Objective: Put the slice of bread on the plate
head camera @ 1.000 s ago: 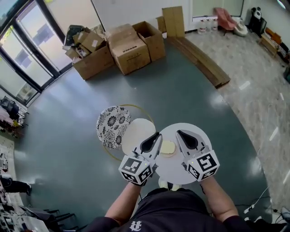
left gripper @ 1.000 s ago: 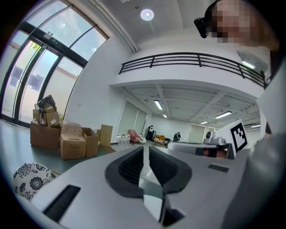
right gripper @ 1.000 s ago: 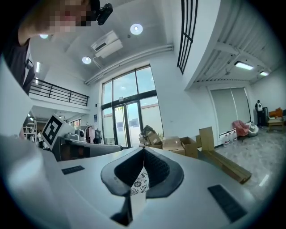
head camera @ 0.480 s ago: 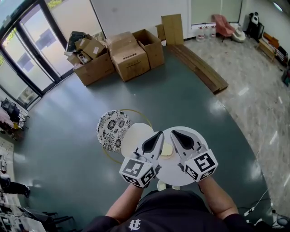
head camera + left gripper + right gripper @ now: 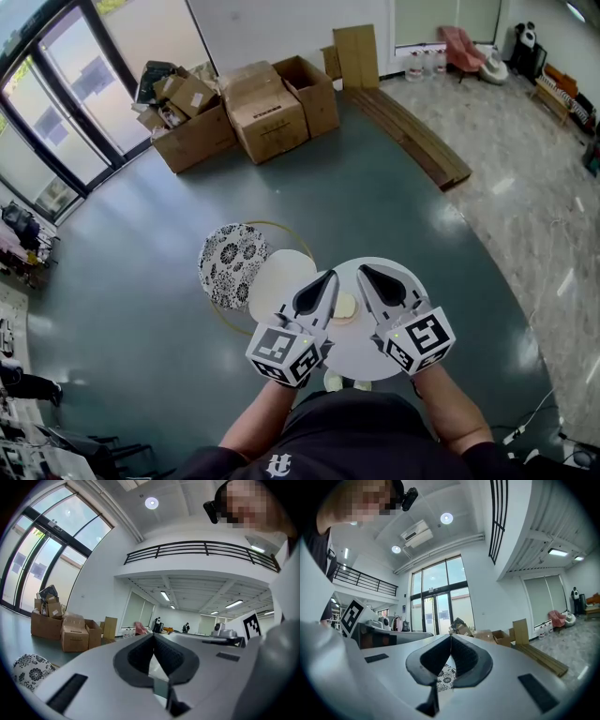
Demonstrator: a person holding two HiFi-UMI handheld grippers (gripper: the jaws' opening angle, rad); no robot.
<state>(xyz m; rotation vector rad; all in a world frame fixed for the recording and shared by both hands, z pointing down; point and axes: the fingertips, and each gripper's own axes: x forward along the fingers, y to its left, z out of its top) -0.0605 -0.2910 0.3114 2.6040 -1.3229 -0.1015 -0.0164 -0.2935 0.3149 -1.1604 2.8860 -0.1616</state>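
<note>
Black-and-white floral plate (image 5: 232, 264), pale yellow bread slice (image 5: 346, 307).

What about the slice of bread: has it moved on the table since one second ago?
No. The slice of bread still lies at the same spot near the left edge of the round white table.

Nothing here can be read as a word or a number. A cardboard box (image 5: 272, 117) far ahead of both grippers bears a short dark print, too small to make out. The left cube (image 5: 281, 354) on the left gripper (image 5: 327, 278) and the right cube (image 5: 419, 340) on the right gripper (image 5: 363, 272) carry black-and-white square markers, which are patterns, not letters. Behind the grippers, a white emblem (image 5: 278, 465) on the shirt (image 5: 347, 431) is illegible.
</note>
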